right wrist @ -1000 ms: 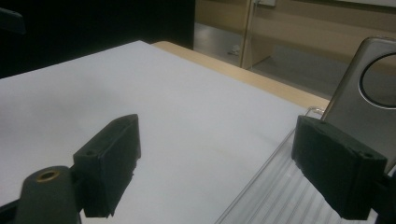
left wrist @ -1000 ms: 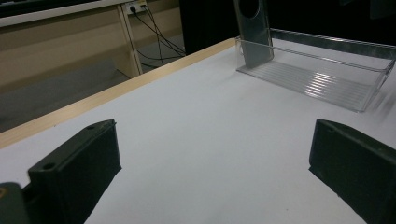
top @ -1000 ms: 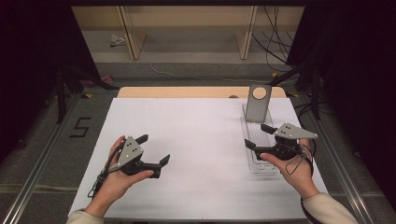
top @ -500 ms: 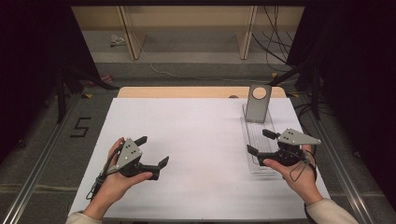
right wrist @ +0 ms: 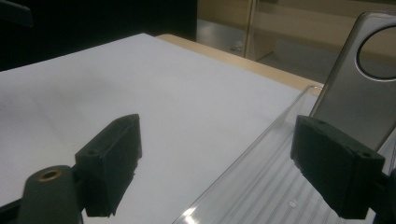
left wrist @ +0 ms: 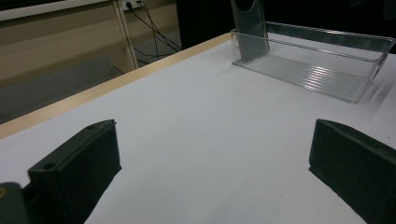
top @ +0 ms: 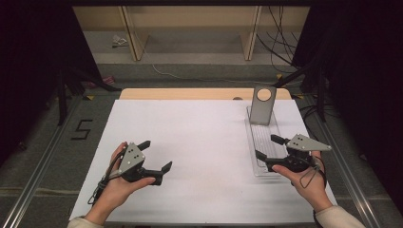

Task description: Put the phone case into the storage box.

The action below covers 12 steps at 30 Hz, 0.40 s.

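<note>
A clear plastic tray [top: 263,134] lies lengthwise on the right side of the white tabletop [top: 199,133]. A grey phone-like slab [top: 263,105] with a round ring near its top stands upright at the tray's far end. My right gripper [top: 269,147] is open over the tray's near end, with nothing between the jaws. In the right gripper view the gripper [right wrist: 219,158] straddles the tray's long rim [right wrist: 243,163], and the slab [right wrist: 359,93] rises behind the right jaw. My left gripper [top: 156,156] hovers open at the near left. Ahead of it [left wrist: 210,158] lie the tray [left wrist: 317,70] and slab [left wrist: 250,28].
A bare wooden strip [top: 190,93] edges the table's far side. Beyond it stand wooden shelf legs [top: 130,33] and loose cables [top: 280,38] on the floor. A floor mark "5" [top: 81,129] sits left of the table. Dark stands flank both sides.
My right gripper has drawn back toward the person, along the tray to its near end. The left gripper has barely shifted.
</note>
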{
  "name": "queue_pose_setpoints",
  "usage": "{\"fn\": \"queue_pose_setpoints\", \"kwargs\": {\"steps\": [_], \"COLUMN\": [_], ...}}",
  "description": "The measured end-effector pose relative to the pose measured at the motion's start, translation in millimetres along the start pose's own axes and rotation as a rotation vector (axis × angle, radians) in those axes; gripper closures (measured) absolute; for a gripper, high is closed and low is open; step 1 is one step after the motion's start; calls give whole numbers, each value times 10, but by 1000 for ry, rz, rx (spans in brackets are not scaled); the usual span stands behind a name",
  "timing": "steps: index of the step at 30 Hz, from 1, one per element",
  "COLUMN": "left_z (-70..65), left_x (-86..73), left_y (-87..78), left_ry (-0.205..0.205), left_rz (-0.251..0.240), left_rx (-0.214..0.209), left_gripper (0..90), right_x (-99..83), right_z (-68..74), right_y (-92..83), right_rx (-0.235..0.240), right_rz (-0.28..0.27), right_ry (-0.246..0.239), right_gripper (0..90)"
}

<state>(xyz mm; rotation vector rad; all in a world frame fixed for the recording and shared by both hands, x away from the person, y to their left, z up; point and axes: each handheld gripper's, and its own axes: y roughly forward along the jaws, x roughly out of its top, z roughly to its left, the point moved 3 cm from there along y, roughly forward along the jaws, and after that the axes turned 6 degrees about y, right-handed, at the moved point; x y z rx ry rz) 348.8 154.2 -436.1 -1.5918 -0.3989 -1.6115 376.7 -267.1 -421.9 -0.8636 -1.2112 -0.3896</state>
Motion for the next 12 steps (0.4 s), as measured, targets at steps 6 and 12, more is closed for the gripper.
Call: {"fn": "queue_pose_setpoints", "kwargs": {"steps": [6,12], "left_z": [-12,-20], "left_x": [-7,-11], "left_y": [10,17], "left_ry": [-18,-15], "left_rz": [-8,-3], "left_rx": [-12,-15], "left_gripper": [20,22], "right_x": [-8,-11], "right_z": [6,2], "right_y": [5,0], "right_rx": [12,14], "right_rz": [-1,-7], "right_ry": [3,12], "right_gripper": [183,182]}}
